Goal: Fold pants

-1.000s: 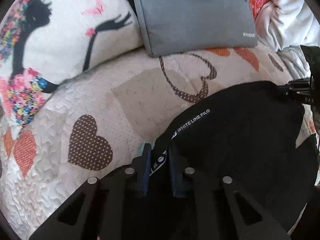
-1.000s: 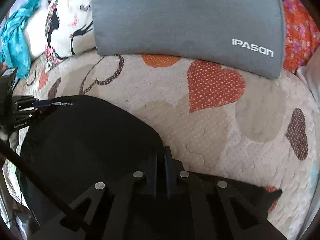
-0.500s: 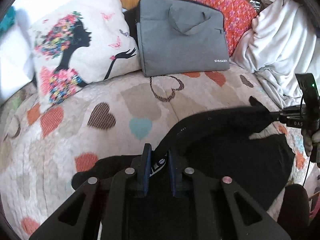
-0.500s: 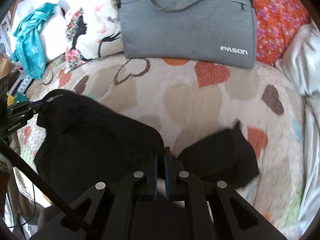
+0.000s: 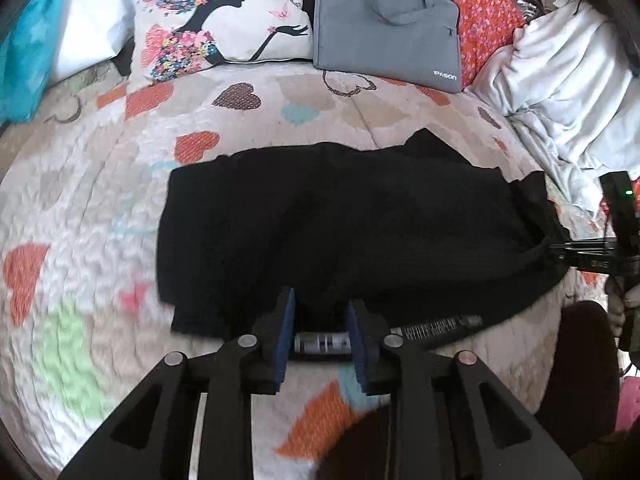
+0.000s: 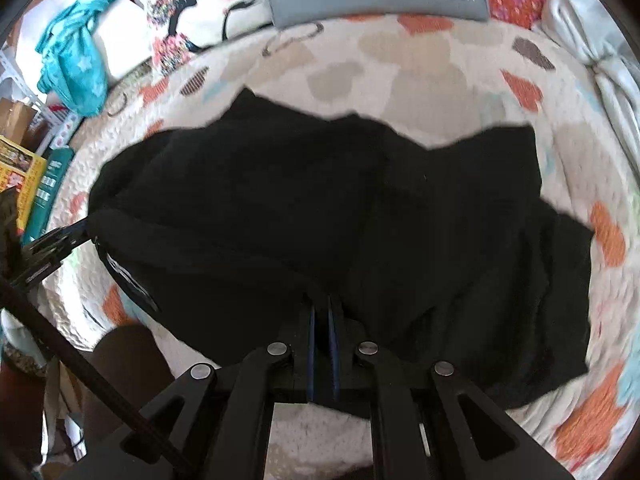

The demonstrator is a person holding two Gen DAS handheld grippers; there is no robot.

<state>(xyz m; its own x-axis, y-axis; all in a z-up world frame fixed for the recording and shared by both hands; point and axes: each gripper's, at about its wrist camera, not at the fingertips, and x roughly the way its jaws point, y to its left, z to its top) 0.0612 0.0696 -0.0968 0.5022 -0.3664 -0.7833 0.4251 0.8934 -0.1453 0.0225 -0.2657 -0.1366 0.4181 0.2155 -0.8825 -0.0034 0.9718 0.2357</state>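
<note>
The black pants lie spread across the heart-patterned quilt, also seen in the right wrist view. My left gripper is open a little, its blue pads either side of the waistband with white lettering at the near edge. My right gripper is shut on the pants' near edge. Each gripper shows in the other's view, the right one at the pants' right end, the left one at their left end.
A grey laptop bag and a printed pillow lean at the back of the bed. A white blanket is heaped at the right. A teal cloth and boxes lie at the left.
Both grippers pulled back and down toward the near edge, laying the lifted pants flat on the quilt. The left gripper's jaws have opened from their hold on the waistband.
</note>
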